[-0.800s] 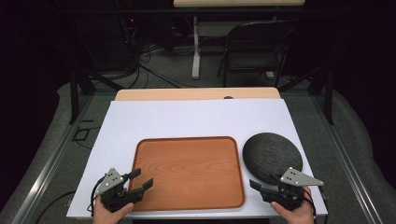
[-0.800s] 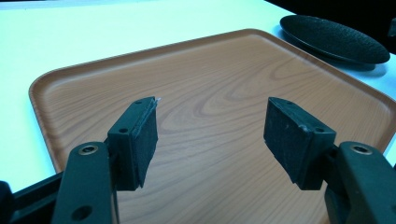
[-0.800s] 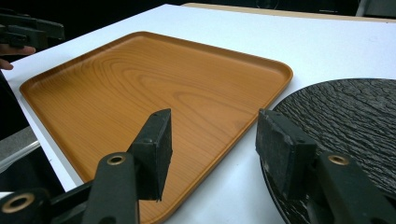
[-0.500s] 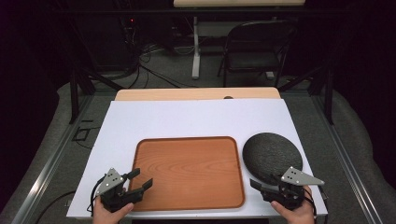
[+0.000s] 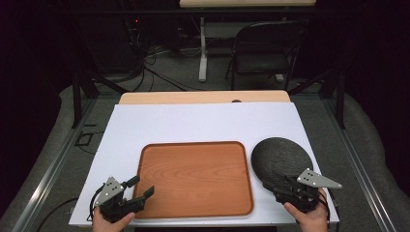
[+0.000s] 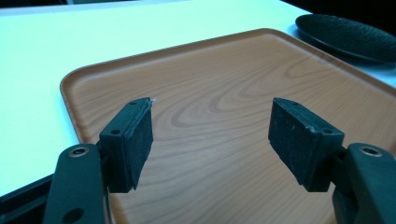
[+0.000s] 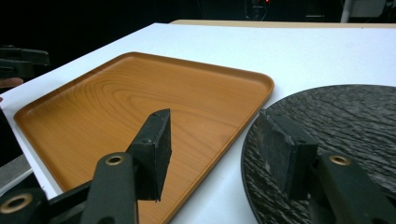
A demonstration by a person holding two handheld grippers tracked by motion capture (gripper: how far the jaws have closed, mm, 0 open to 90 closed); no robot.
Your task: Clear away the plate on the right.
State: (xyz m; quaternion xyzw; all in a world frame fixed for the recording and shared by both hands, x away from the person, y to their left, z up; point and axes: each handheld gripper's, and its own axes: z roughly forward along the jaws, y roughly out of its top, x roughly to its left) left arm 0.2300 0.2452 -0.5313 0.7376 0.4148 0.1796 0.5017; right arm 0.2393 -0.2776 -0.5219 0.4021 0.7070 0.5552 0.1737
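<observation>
A wooden tray [image 5: 196, 179] lies flat on the white tabletop [image 5: 203, 123], near the person's edge and slightly left of centre. A round black plate [image 5: 280, 157] lies on the same tabletop just to the right of the tray, with a narrow strip of white surface between the two; they do not touch. The left gripper [image 5: 140, 186] is held by the left hand [image 5: 112, 221] at the near left corner of the tray, pointing in over the tray's rim. In the left gripper view, its jaws stand wide apart above the bare tray floor [image 6: 224, 93], with nothing between them and no contact with the tray; the plate [image 6: 345, 35] appears beyond the tray's far corner. The right gripper [image 5: 270, 182] is held by the right hand [image 5: 307, 217] at the near edge of the plate. In the right gripper view, its jaws are spread wide and grip nothing: one jaw hangs over the tray's edge [image 7: 140, 102], the other over the plate's near rim [image 7: 336, 121], and the white gap between tray and plate lies between them. Whether the pad over the plate rests on its surface cannot be told. Both the tray and the plate carry nothing.
</observation>
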